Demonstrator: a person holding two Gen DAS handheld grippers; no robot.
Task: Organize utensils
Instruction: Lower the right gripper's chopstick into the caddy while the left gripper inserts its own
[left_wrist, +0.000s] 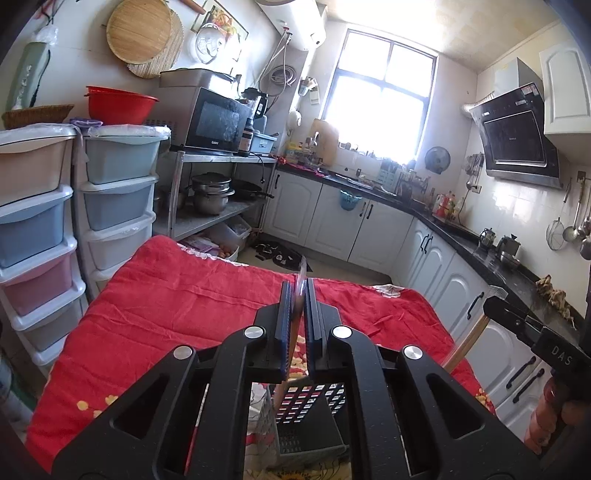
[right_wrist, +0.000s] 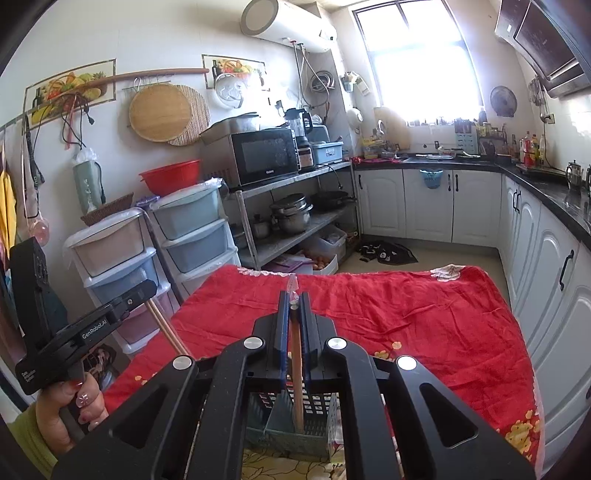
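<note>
My left gripper (left_wrist: 297, 291) is shut on a wooden-handled utensil (left_wrist: 291, 343) whose shaft runs down between the jaws toward a grey perforated basket (left_wrist: 314, 439) below. My right gripper (right_wrist: 294, 301) is shut on another wooden-handled utensil (right_wrist: 297, 384); its lower end stands inside the grey-green perforated basket (right_wrist: 291, 432), and a clear tip sticks up past the fingertips. The left gripper also shows in the right wrist view (right_wrist: 142, 291), at the left, with its wooden handle (right_wrist: 168, 330) angling down. The right gripper shows at the right edge of the left wrist view (left_wrist: 496, 304).
A red quilt (left_wrist: 184, 302) covers the table, with a yellow flower print near its front edge. Plastic drawer towers (left_wrist: 114, 199) stand to the left. A metal shelf (right_wrist: 295, 229) with pots and a microwave, and white cabinets (right_wrist: 424, 206) line the walls.
</note>
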